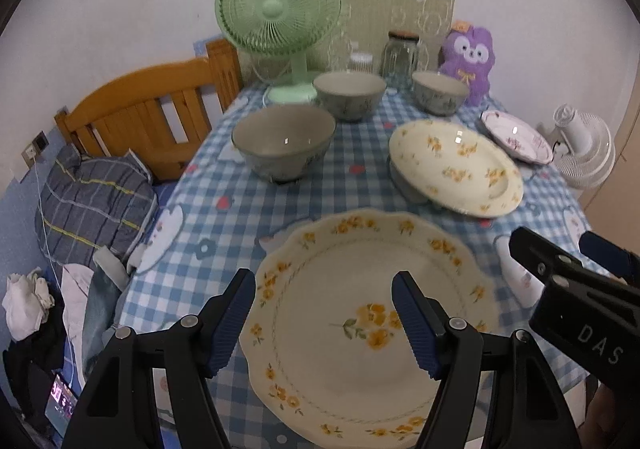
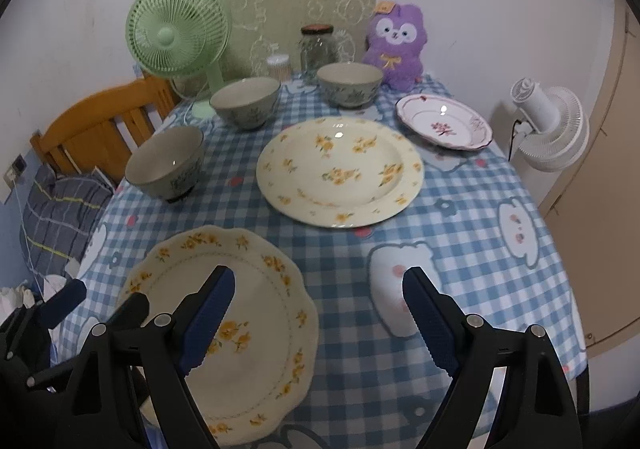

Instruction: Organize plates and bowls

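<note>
Count what you see on the table.
You have three plates: a wavy one (image 2: pixel 224 313) at the lower left, a round one (image 2: pixel 340 173) in the middle, a pink one (image 2: pixel 444 127) at the upper right. You have three bowls (image 2: pixel 166 163) (image 2: pixel 245 101) (image 2: pixel 350 84), two fans (image 2: pixel 178 37) (image 2: pixel 550 129), one jar (image 2: pixel 317 49) and one purple toy (image 2: pixel 396 49).

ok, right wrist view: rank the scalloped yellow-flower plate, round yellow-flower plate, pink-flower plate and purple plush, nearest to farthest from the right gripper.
1. Scalloped yellow-flower plate: under the right gripper's left finger, near-left.
2. Round yellow-flower plate: table centre, ahead.
3. Pink-flower plate: back right.
4. Purple plush: against the wall, behind the bowls.
</note>
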`<state>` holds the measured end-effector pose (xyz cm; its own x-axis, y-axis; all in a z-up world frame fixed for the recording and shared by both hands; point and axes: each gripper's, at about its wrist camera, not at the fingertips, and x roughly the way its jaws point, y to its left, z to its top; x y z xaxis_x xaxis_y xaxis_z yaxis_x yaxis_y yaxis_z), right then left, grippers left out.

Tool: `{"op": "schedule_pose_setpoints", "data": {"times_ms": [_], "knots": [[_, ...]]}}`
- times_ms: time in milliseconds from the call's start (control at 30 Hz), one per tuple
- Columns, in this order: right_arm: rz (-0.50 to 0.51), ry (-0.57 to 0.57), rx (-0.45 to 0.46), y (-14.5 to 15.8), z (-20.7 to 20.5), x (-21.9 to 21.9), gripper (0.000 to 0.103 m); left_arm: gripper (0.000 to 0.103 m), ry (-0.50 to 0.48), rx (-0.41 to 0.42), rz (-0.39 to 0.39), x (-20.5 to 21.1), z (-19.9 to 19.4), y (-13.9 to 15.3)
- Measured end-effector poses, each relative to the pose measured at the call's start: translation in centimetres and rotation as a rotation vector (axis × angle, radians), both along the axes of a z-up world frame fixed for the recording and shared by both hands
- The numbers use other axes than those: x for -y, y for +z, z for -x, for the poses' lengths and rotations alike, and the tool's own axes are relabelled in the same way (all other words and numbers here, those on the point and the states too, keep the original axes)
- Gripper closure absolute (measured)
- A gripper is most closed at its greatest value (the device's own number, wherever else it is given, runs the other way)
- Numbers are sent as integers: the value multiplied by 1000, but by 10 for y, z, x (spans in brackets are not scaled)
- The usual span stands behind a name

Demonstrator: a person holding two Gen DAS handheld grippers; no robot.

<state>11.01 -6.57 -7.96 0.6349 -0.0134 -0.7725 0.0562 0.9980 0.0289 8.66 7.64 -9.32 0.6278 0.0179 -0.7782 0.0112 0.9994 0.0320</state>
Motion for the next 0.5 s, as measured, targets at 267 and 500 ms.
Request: {"op": "schedule_pose_setpoints", "data": {"times_ms": [267,500], "knots": [[13,28,-71,-26,-14,-17,17,31,44,-72,6,-15,-10,-24],[18,23,-134,-47,-21,-25,20,35,80,-122,22,-33,-20,-41]]}}
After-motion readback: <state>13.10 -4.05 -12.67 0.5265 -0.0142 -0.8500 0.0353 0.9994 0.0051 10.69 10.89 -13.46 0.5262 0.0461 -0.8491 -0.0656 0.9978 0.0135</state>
